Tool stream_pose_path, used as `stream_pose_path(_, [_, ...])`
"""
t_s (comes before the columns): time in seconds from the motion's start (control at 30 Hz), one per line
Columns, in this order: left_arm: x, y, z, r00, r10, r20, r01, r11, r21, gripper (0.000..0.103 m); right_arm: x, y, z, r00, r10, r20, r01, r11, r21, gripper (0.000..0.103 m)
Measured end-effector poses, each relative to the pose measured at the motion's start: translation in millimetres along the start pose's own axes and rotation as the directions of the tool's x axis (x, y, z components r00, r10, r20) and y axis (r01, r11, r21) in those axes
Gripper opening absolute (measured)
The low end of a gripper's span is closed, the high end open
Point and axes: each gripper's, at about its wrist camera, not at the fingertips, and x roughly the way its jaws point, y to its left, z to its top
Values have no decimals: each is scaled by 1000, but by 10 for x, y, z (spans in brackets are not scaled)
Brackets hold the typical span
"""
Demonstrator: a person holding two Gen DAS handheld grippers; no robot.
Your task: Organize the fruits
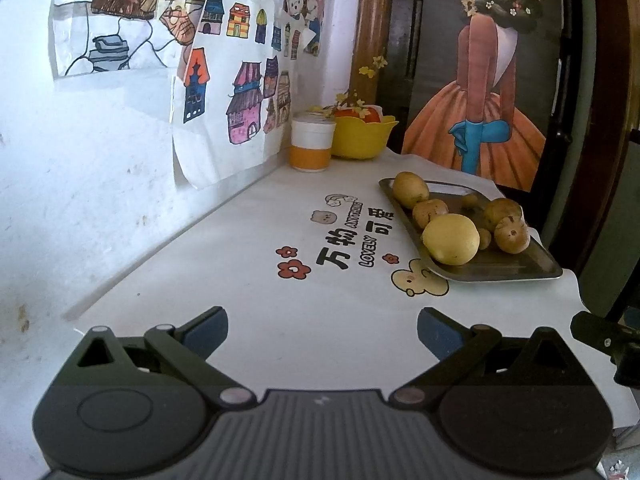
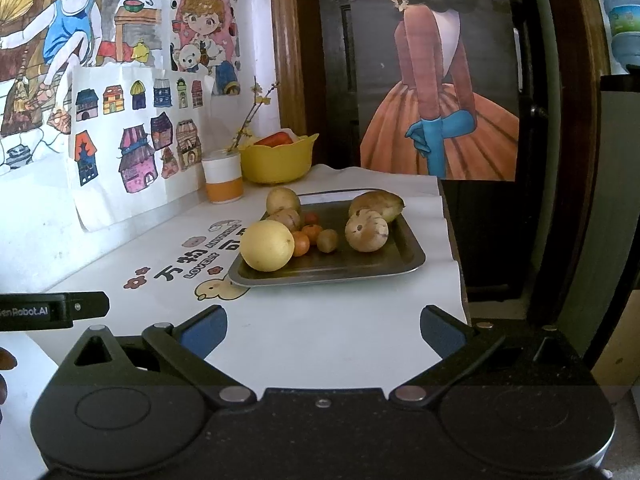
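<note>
White printed cloth covers the table [image 2: 320, 340], kids' drawings taped on the wall behind. Metal tray [image 2: 412, 258] sits near the table's right edge and holds the produce: 1 big yellow citrus [image 2: 267, 245], 3 small oranges [image 2: 306, 236], 1 kiwi [image 2: 328, 240], several brown tubers or fruits [image 2: 366, 230]. Yellow bowl [image 2: 276, 162] at the back, something orange inside, beside a white-orange cup [image 2: 223, 178]. Left gripper [image 1: 322, 334] and right gripper [image 2: 323, 332] both spread wide, nothing between the fingers, both short of the tray. Fits either fruit gathered on the tray already, or sorting into the bowl pending; can't tell which.
</note>
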Motion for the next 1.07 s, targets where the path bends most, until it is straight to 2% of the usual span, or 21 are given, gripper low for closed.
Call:
stream_pose_path(0.4, [8, 11, -2, 1000, 5, 1, -5, 1000, -5, 103, 8, 24, -4, 1000, 5, -4, -5, 1000, -2, 102])
stream_pose_path(0.5, [-23, 9, -9, 999, -29, 23, 30, 1000, -10, 103, 19, 26, -9, 1000, 7, -7, -7, 1000, -3, 102])
stream_pose_path(0.67, [47, 48, -5, 999, -44, -25, 42, 996, -78, 103, 29, 31, -19, 1000, 13, -10, -13, 1000, -8, 102])
stream_pose_path(1.07, [77, 23, -29, 999, -4, -33, 3, 998, -57, 103, 62, 61, -36, 999, 25, -19, -26, 1000, -16, 102])
